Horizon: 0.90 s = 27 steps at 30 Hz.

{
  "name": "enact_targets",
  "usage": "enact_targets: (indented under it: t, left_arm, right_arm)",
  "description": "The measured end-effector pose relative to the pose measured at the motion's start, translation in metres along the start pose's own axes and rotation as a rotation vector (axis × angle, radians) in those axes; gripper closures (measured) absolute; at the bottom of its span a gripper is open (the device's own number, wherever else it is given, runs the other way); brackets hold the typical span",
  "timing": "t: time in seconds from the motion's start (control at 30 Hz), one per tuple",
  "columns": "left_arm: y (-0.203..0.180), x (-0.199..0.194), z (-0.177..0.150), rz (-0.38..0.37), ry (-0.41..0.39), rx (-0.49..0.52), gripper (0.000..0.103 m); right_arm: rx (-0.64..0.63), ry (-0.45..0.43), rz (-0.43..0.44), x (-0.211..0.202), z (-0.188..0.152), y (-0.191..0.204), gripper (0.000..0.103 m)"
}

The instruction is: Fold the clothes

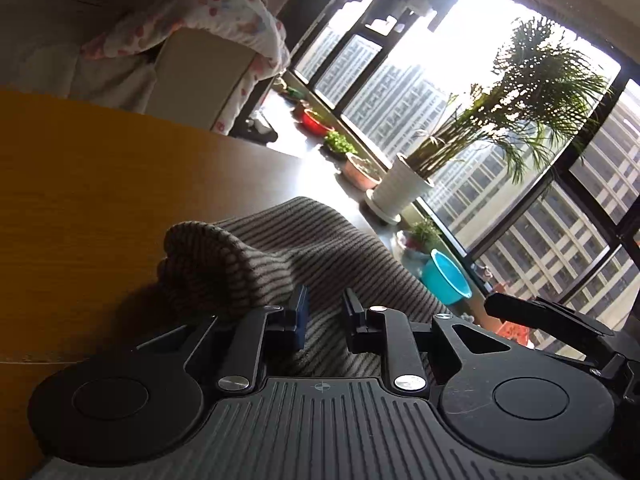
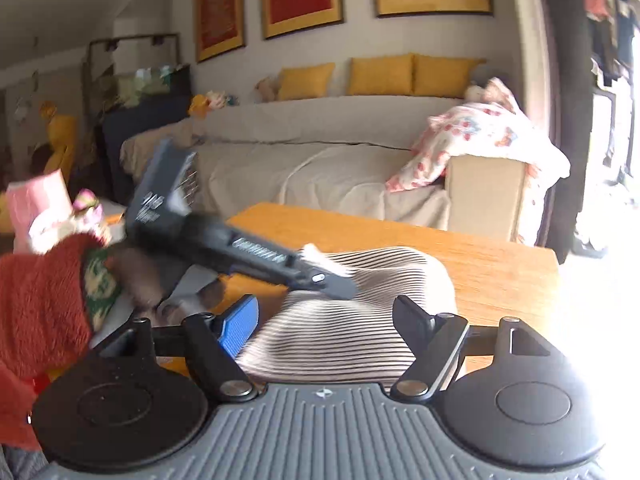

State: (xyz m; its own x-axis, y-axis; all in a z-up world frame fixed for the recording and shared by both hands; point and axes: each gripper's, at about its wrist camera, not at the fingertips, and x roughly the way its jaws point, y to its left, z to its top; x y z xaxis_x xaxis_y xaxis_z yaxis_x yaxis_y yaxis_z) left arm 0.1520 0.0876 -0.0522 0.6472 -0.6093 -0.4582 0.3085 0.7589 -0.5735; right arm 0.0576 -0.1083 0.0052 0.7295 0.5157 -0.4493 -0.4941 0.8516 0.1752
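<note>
A grey striped garment (image 1: pixel 304 248) lies bunched on the wooden table (image 1: pixel 100 184). My left gripper (image 1: pixel 326 312) is tilted over it with its jaws nearly together around a fold of the cloth. In the right wrist view the same garment (image 2: pixel 352 320) lies on the table (image 2: pixel 480 260). My right gripper (image 2: pixel 328 320) is open, its fingers on either side of the garment's near edge. The left gripper (image 2: pixel 320 276) shows there as a dark blurred tool that reaches onto the cloth from the left. The right gripper's finger (image 1: pixel 520 312) shows at the right of the left wrist view.
A beige sofa (image 2: pixel 340 168) with yellow cushions and a floral blanket (image 2: pixel 480 136) stands behind the table. Potted plants (image 1: pixel 404 188) and a blue basin (image 1: pixel 448 276) line the window. The person's red sleeve (image 2: pixel 40 300) is at left.
</note>
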Motion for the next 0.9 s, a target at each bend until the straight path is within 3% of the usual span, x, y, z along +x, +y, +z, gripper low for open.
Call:
enact_targets:
  t: [0.1,0.27,0.3,0.4,0.53,0.63,0.77,0.83,0.9]
  left_arm:
    - [0.001,-0.002,0.0,-0.006,-0.003,-0.002,0.081]
    - [0.009,-0.001,0.003,-0.021,0.003,-0.007,0.081]
    - [0.011,-0.002,0.004,-0.017,0.002,-0.009,0.081]
    - [0.019,-0.005,0.008,-0.01,0.0,-0.02,0.081]
    - [0.031,-0.009,0.013,-0.025,0.005,-0.044,0.081]
    - [0.029,-0.009,0.01,-0.037,0.007,-0.026,0.083]
    - [0.029,-0.008,0.008,-0.051,0.008,-0.02,0.083]
    - [0.032,-0.007,0.01,-0.058,0.009,-0.034,0.083]
    - [0.032,-0.007,0.009,-0.059,0.005,-0.036,0.083]
  right_arm:
    - [0.23,0.054,-0.014,0.016,-0.011,-0.049,0.021]
    - [0.5,0.141,0.133,0.05,-0.047,-0.073,0.021]
    - [0.472,0.136,0.133,0.05,-0.045,-0.065,0.021]
    - [0.348,0.11,0.121,0.046,-0.035,-0.038,0.044]
    - [0.198,0.131,0.153,0.035,-0.023,-0.004,0.044]
    - [0.152,0.185,0.084,0.038,-0.036,-0.001,0.043]
    - [0.158,0.175,0.043,0.027,-0.036,-0.006,0.023]
    - [0.1,0.118,0.007,0.013,-0.024,-0.002,0.017]
    - [0.041,0.047,-0.024,0.001,-0.01,0.005,0.002]
